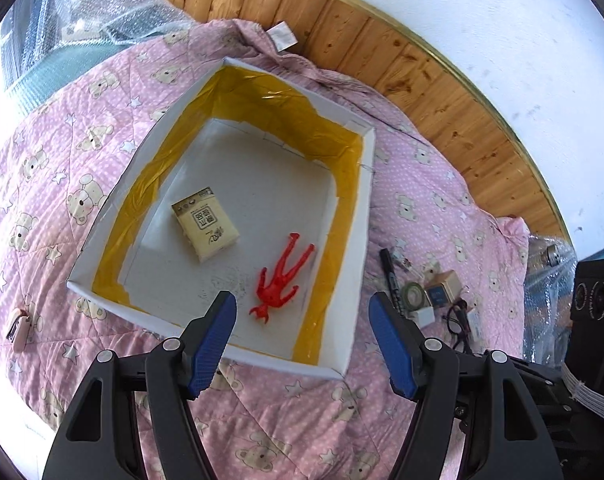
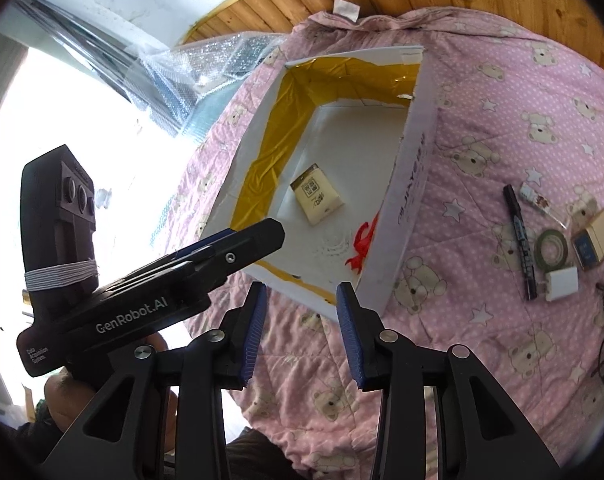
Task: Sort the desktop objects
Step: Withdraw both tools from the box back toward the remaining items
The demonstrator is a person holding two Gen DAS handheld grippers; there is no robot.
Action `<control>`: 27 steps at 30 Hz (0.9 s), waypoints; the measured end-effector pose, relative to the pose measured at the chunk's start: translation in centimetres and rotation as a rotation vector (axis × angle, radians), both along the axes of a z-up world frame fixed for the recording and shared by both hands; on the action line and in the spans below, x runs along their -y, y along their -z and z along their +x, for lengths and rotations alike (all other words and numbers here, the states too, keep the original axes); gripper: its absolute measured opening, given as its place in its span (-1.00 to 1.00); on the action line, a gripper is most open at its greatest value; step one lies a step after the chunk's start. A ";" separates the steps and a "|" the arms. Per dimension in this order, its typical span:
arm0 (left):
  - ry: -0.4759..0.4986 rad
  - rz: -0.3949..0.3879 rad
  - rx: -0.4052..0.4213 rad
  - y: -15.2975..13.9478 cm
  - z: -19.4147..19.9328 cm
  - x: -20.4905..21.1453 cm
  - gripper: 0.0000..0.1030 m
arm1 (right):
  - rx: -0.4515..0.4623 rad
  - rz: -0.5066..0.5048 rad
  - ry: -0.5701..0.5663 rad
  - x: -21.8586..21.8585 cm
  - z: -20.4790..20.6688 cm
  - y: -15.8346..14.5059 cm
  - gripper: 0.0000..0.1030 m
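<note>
Pink quilt (image 1: 82, 168) underneath; both the left gripper (image 1: 302, 320) and right gripper (image 2: 301, 312) gape empty, white box (image 1: 358, 208) just ahead holding a red figure (image 1: 280, 280).

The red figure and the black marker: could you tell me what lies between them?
The white box's right wall separates the red figure from the black marker, in both views.
</note>
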State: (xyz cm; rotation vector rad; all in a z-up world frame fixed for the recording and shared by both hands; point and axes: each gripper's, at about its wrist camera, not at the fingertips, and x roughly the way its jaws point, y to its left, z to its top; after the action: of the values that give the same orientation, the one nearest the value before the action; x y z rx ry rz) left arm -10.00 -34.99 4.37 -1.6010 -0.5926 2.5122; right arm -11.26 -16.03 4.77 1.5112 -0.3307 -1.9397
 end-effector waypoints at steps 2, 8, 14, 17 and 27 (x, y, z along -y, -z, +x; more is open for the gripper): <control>0.006 -0.002 -0.007 -0.4 0.4 -0.3 0.35 | 0.000 -0.009 0.013 -0.5 0.4 -0.2 -0.24; 0.042 0.002 -0.018 -1.2 1.5 -1.7 0.35 | -0.010 -0.016 0.048 -2.1 1.9 -0.6 -0.24; 0.100 0.005 -0.022 -1.4 1.9 -4.1 0.35 | -0.012 -0.017 0.106 -4.3 2.9 -0.6 -0.23; 0.131 0.004 -0.025 -1.6 2.0 -5.1 0.35 | -0.004 -0.022 0.144 -5.6 3.3 -0.4 -0.23; 0.242 -0.003 -0.020 -1.7 1.9 -8.7 0.35 | 0.011 -0.024 0.254 -9.1 4.8 0.3 -0.23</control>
State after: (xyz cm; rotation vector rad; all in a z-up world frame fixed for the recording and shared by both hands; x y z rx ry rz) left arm -8.10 -26.26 6.08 -1.5430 -0.3680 2.3502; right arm -6.44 -6.91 4.46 1.5253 -0.5730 -2.1137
